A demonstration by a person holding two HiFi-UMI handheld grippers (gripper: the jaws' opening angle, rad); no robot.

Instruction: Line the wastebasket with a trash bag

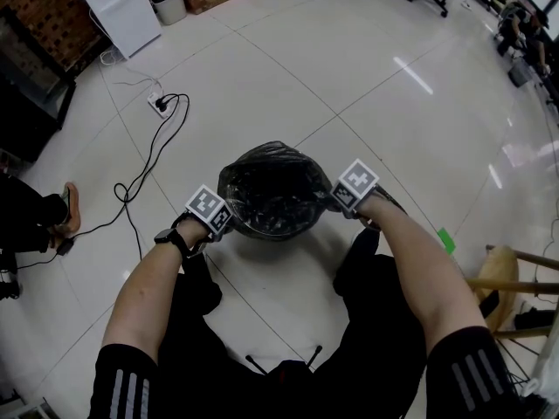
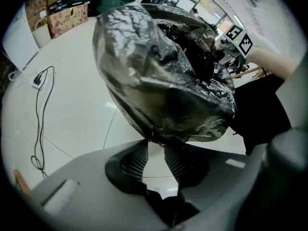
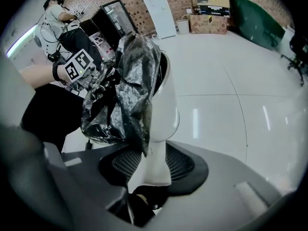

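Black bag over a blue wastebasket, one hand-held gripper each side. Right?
No: the wastebasket is white, not blue; the right gripper view shows its wall. The black bag does cover it, with the left hand-held gripper and right hand-held gripper at either side.

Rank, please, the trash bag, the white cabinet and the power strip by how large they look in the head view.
1. trash bag: largest, though it is nearest the camera, which helps.
2. white cabinet: farther off and cut by the picture's top edge.
3. power strip: plainly the smallest.
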